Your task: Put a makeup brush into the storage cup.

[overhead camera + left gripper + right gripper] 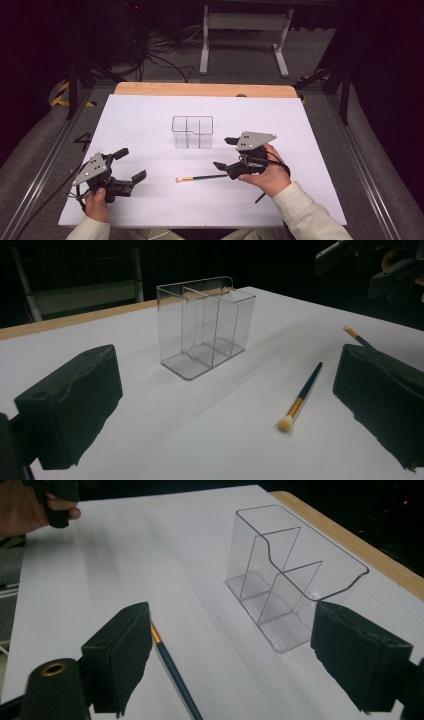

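Our left gripper (128,163) and right gripper (225,153) hold jaws wide, empty, flanking the brush (200,177) before a clear organizer (192,132).

Room dark. White desk (150,200) top, wooden edge (200,89) at far side. Grey floor (240,55) beyond, tangled black cables (160,50), white metal stand (245,22), yellow-black hazard tape (62,95) at left.

White table sheet (150,120), metal frame (245,22) behind.
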Demonstrator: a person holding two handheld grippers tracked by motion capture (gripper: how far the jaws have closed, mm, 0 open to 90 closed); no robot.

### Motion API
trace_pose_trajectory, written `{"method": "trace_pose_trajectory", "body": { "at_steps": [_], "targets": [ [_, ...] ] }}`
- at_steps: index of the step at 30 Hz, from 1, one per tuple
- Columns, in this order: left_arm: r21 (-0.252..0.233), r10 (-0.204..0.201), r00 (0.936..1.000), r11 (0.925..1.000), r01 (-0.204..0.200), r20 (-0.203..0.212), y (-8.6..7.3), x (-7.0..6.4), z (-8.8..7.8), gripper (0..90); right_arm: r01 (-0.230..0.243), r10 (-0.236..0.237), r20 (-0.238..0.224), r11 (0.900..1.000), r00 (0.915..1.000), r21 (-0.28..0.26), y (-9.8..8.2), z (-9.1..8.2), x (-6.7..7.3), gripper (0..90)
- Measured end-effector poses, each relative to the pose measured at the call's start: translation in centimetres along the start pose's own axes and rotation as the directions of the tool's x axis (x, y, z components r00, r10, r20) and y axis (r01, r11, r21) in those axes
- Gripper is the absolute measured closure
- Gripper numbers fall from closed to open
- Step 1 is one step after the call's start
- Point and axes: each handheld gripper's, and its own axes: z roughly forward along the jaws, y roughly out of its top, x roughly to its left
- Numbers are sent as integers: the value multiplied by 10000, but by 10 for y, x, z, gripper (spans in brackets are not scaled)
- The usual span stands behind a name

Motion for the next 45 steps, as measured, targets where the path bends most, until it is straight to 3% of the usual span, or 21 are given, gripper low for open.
{"method": "trace_pose_trajectory", "body": {
  "at_steps": [4, 12, 23, 24, 29, 40, 45],
  "targets": [
    [13, -30, 10000, 10000, 30, -34, -1, 0, 1, 4, 124, -119, -79, 9979, 9999, 635, 8, 2, -1, 176],
    [34, -61, 10000, 10000, 61, 13, -1, 0, 1, 4, 347, -279, -513, 9902, 9983, 1355, 17, 11, 1, 176],
    [28, -66, 10000, 10000, 66, 3, -1, 1, 1, 4, 890, -699, -919, 9706, 9933, 2238, 27, 23, 1, 246],
    [39, -85, 10000, 10000, 85, 32, 0, 1, 2, 4, 986, -751, -1018, 9632, 9920, 2499, 30, 26, 1, 252],
    [61, -30, 10000, 10000, 30, 93, 1, 1, 6, 4, 1092, -792, -1111, 9483, 9907, 2979, 35, 32, 0, 249],
    [70, -98, 9999, 9999, 97, 106, 0, 1, 5, 4, 1300, -848, -1353, 9185, 9872, 3734, 45, 46, -2, 214],
    [89, -106, 9999, 9999, 106, 59, 0, 2, 2, 4, 1546, -949, -1627, 8995, 9821, 4086, 48, 56, -1, 208]
  ]
}}
